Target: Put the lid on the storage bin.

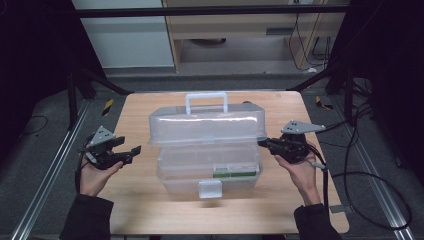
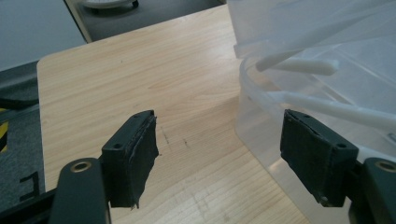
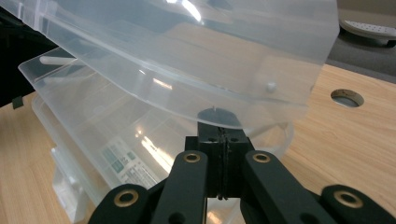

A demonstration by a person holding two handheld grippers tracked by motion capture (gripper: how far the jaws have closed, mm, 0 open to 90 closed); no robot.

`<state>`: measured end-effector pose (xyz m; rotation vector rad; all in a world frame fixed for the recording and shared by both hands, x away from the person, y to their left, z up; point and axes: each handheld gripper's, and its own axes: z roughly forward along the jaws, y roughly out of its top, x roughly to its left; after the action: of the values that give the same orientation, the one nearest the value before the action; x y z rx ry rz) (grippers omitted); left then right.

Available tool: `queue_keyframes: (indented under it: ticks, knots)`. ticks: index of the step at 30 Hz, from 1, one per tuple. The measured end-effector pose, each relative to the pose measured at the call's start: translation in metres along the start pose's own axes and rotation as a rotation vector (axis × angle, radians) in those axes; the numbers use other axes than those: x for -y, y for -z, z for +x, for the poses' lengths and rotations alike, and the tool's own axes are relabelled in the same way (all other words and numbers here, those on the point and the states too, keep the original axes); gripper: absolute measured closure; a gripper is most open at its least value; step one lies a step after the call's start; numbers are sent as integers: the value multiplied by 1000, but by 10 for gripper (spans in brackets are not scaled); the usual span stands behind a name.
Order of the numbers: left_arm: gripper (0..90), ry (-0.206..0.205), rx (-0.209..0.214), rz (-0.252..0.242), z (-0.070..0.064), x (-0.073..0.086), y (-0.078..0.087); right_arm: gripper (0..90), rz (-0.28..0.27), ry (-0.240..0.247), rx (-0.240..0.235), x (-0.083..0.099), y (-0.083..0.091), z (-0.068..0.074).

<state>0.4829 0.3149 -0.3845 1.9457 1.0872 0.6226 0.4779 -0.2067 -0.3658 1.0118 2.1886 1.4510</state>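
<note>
Storage box [image 1: 207,167]: a clear plastic box stood at the middle of the bench [image 1: 150,210], its front toward the person.
Lid [image 1: 207,126]: clear, raised off the box and tilted, with a white handle [image 1: 206,101] on its top edge.
Front latch [image 1: 210,189]: a white tab hung at the box's front wall.
Right gripper [image 1: 264,142]: held at the lid's right end; its jaws were pressed together on the lid's rim, seen most plainly in the right gripper view [image 3: 223,140].
Left gripper [image 1: 131,150]: just left of the box, not touching it; its jaws stood wide apart over bare wood, one black pad [image 2: 135,156] clear of the box and the other in front of the box wall in the left gripper view.
Hidden or cut off: the box's inside showed only dimly through the hazy plastic; white rods [image 2: 299,65] crossed within it, but what they belonged to could not be told. The lid's rim hid the tips of the right jaws.
Writing: a sticker [image 1: 235,171] with a green band sat on the front wall, at the right; its print was too small to read in either view [image 3: 123,165].
Bench hole [image 3: 347,97]: a round opening lay in the wood beyond the box.
</note>
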Motion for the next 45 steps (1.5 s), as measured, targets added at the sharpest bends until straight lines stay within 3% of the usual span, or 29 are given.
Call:
queue_keyframes:
  ticks: [14, 25, 30, 35, 39, 43, 45]
  knots:
    - [265, 21, -26, 30, 4, 9, -12, 896, 37, 19, 25, 22, 8, 4]
    - [264, 25, -51, 51, 4, 16, -21, 895, 100, 53, 46, 36, 7, 10]
    - [264, 26, -50, 67, 4, 19, -26, 896, 154, 66, 70, 45, 4, 9]
    - [264, 33, -59, 69, 5, 22, -27, 895, 182, 52, 99, 55, 3, -2]
    - [264, 42, -72, 70, 8, 24, -28, 876, 190, 17, 165, 66, 5, -17]
    - [263, 54, -87, 68, 10, 28, -31, 791, 174, -19, 235, 76, 9, -32]
    - [263, 54, -99, 70, 11, 30, -33, 698, 171, -40, 270, 82, 11, -38]
